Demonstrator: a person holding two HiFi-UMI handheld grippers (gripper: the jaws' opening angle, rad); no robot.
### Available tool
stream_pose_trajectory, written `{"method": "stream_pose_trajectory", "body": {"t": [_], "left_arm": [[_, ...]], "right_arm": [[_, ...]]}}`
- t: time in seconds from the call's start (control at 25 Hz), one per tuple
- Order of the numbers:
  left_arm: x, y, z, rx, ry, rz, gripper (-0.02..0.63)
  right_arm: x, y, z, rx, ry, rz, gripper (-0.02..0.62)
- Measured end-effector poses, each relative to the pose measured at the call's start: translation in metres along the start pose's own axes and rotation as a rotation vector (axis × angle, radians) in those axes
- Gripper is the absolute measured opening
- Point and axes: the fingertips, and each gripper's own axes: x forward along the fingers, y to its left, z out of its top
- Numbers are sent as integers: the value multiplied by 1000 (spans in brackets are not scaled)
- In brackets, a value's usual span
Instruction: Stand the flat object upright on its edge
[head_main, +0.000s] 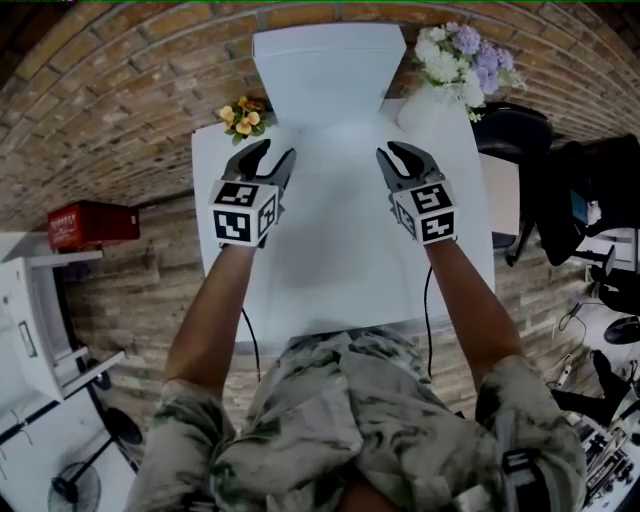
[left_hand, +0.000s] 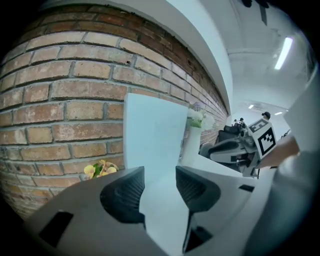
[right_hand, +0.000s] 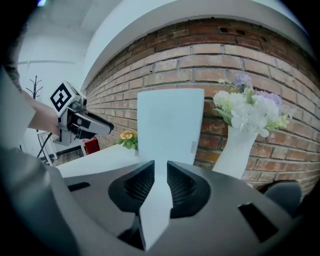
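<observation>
The flat object is a white rectangular board (head_main: 328, 70) that stands upright at the far end of the white table (head_main: 340, 260) and rests against the brick wall. Both gripper views show it straight ahead (left_hand: 155, 145) (right_hand: 170, 125). My left gripper (head_main: 272, 150) hovers over the table's left part, short of the board, jaws apart and empty (left_hand: 160, 175). My right gripper (head_main: 395, 152) hovers at the same depth on the right. Its jaws stand close together with a narrow gap and nothing between them (right_hand: 160, 172).
A white vase of white and purple flowers (head_main: 455, 60) stands right of the board. A small yellow flower bunch (head_main: 243, 115) sits at its left. A black chair (head_main: 520, 140) is beyond the table's right edge, and a red box (head_main: 90, 225) is on the left.
</observation>
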Motion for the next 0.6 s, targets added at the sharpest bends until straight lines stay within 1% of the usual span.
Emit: {"method": "stream_pose_trajectory", "body": {"t": [0.12, 0.28, 0.4, 0.6], "left_arm": [[-24, -23, -12, -19, -7, -33, 206], [-60, -54, -30, -28, -13, -65, 173], [-89, -78, -44, -30, -21, -95, 137], [-141, -119, -73, -29, -9, -163, 66]], "right_arm": [[-23, 25, -3, 2, -8, 19, 73], [-56, 62, -11, 24, -16, 30, 38], [-82, 90, -20, 44, -12, 39, 33], [-130, 137, -39, 66, -1, 65, 23]]}}
